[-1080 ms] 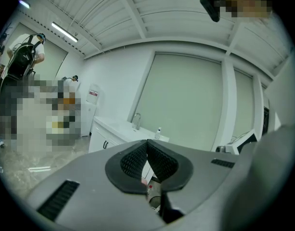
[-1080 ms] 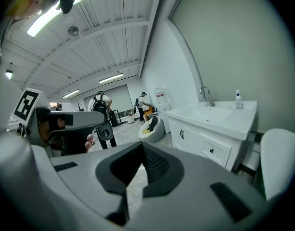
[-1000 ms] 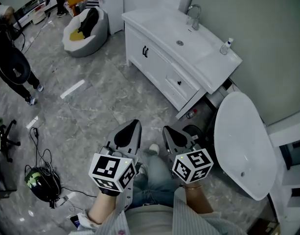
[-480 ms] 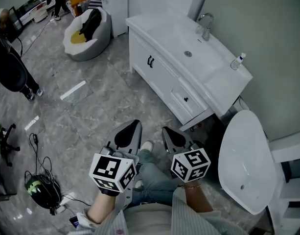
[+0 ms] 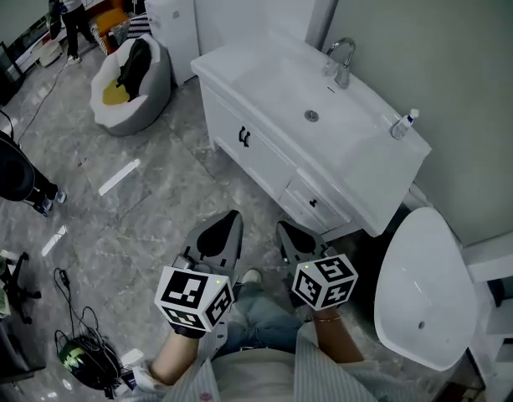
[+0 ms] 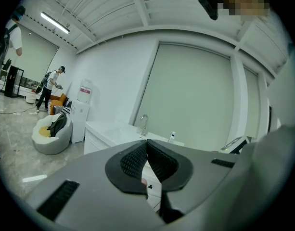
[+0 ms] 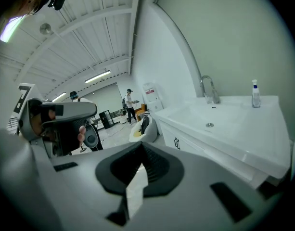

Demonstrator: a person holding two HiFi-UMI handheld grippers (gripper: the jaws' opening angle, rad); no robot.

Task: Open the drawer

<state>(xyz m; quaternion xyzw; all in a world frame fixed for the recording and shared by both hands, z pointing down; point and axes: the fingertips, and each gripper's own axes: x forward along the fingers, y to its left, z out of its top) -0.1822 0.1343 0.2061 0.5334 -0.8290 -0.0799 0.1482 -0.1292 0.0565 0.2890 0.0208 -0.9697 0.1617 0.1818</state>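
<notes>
A white vanity (image 5: 264,153) with a sink stands ahead of me. Its small drawer (image 5: 310,201), with a dark knob, is closed at the cabinet's right end; a pair of dark door handles (image 5: 244,137) sits to its left. My left gripper (image 5: 220,233) and right gripper (image 5: 298,237) are side by side short of the cabinet, both shut and empty, touching nothing. In the left gripper view the shut pads (image 6: 137,160) cover most of the vanity (image 6: 104,129). The right gripper view shows the right gripper (image 7: 141,143) and the vanity top (image 7: 224,129) to its right.
A faucet (image 5: 343,57) and a small bottle (image 5: 402,124) stand on the vanity. A white oval fixture (image 5: 419,287) lies right of it. A beanbag (image 5: 126,82) and a white cabinet (image 5: 172,23) are at back left. Cables and a dark device (image 5: 84,358) lie on the floor.
Both grippers have travelled with me toward the vanity, which now sits closer and more central in the head view. Their jaws stay shut and empty.
</notes>
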